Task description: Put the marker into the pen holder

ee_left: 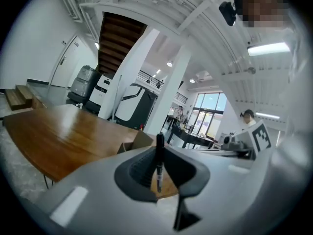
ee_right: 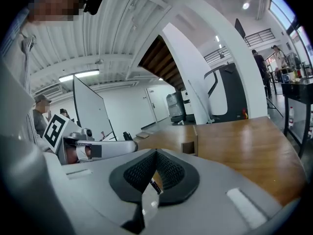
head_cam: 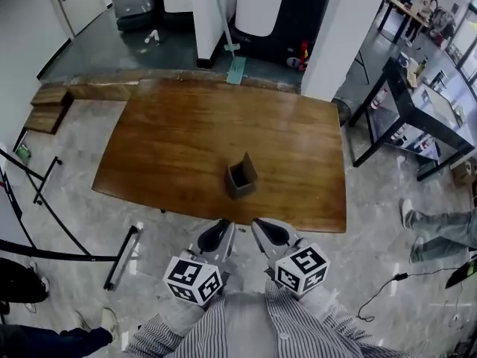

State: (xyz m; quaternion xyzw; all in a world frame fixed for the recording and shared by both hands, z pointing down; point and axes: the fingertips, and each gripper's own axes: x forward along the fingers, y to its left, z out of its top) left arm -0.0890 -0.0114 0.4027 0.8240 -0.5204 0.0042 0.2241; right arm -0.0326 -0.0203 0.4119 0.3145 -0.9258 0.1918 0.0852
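Observation:
A brown cardboard pen holder (head_cam: 242, 177) stands open-topped on the wooden table (head_cam: 179, 140), near its front edge. Both grippers hang just off that edge, close to my striped shirt. My left gripper (head_cam: 221, 227) is shut on a black marker (ee_left: 159, 166), which stands upright between the pads with its top poking above them; the pen holder (ee_left: 137, 141) sits just beyond. My right gripper (head_cam: 261, 227) is beside it, its fingertips (ee_right: 156, 153) meeting. A small dark stick (ee_right: 154, 185) shows in the gap behind them; I cannot tell what it is. The pen holder (ee_right: 190, 146) lies ahead of it.
A white pillar (head_cam: 339, 28) rises beyond the table's far right corner. A black side table (head_cam: 417, 118) with clutter stands to the right, and a person's legs (head_cam: 440, 233) lie on the floor there. Black barrier stands (head_cam: 45, 200) are at the left.

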